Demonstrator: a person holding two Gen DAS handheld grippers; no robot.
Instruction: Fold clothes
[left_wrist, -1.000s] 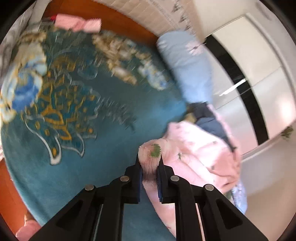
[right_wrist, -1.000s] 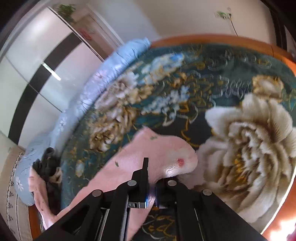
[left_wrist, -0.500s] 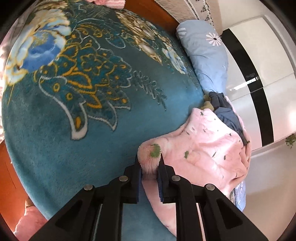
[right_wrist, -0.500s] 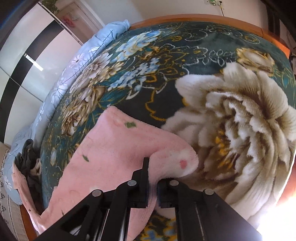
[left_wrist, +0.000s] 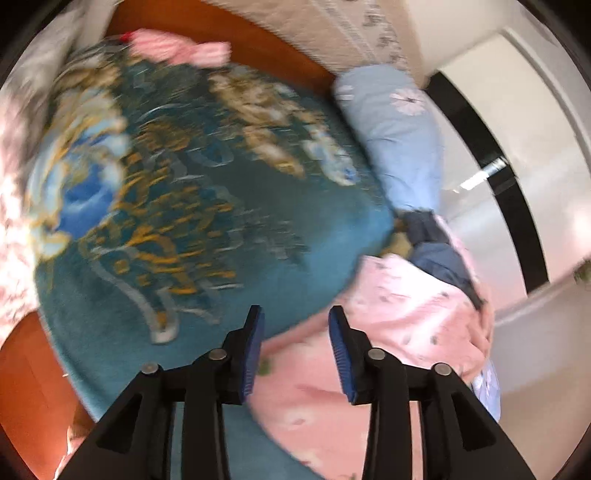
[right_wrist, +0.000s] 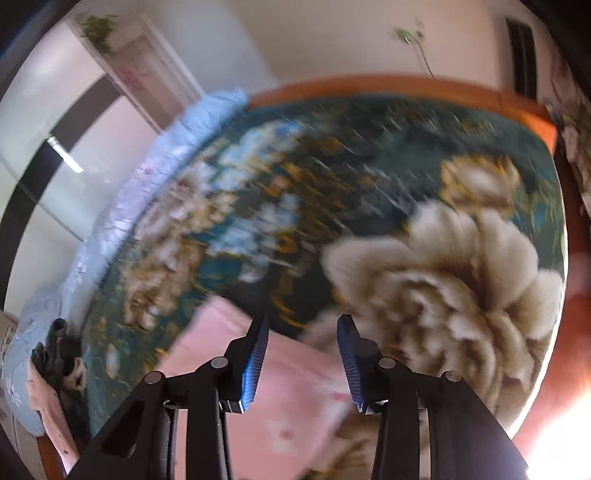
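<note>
Opening both jaws, we are hovering the left gripper (left_wrist: 295, 317) and right gripper (right_wrist: 303, 325) over the pink garment (left_wrist: 332, 391), pinching nothing; it is lying on the teal floral blanket (left_wrist: 229, 258), with a blue pillow (left_wrist: 402, 147) lying beyond at the blanket's edge.

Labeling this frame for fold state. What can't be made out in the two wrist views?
- Left wrist: motion blur smears the pink garment; its type and folds are unreadable, and the near part is cut off by the bottom edge.
- Right wrist: blurred too; the garment's near edge hides behind the right tongs.
- Dark clothes: partly covered, count unclear.
</note>
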